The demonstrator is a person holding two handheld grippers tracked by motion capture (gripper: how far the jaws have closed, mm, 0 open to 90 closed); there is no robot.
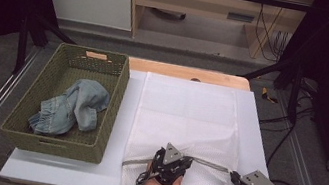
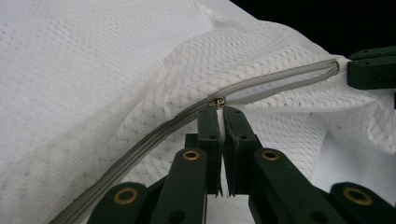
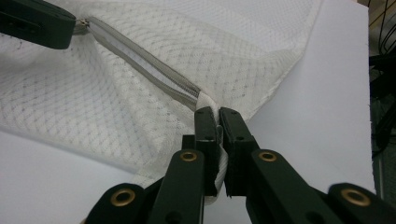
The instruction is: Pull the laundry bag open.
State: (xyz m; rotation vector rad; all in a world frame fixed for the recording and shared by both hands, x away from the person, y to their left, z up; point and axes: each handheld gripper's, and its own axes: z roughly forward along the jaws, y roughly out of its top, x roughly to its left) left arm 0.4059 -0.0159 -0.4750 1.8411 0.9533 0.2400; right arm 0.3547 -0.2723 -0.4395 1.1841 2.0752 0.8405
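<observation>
A white mesh laundry bag (image 1: 189, 112) lies flat on the white board, its grey zipper (image 1: 211, 164) running along the near edge. My left gripper (image 1: 190, 158) is shut on the small metal zipper pull (image 2: 217, 101), about midway along the zipper (image 2: 140, 142). To its right the zipper is parted. My right gripper (image 1: 232, 175) is shut on the bag's white fabric corner (image 3: 208, 100) at the zipper's right end (image 3: 140, 60). The bag's near edge is lifted and stretched taut between the two grippers. In the left gripper view the right gripper (image 2: 371, 67) shows at the far right.
A green woven basket (image 1: 116, 94) stands to the left of the bag and holds a crumpled blue denim garment (image 1: 73, 108). The white board (image 1: 63, 169) ends just in front of my hands. Black frame posts and cables (image 1: 290, 118) lie off the table's right side.
</observation>
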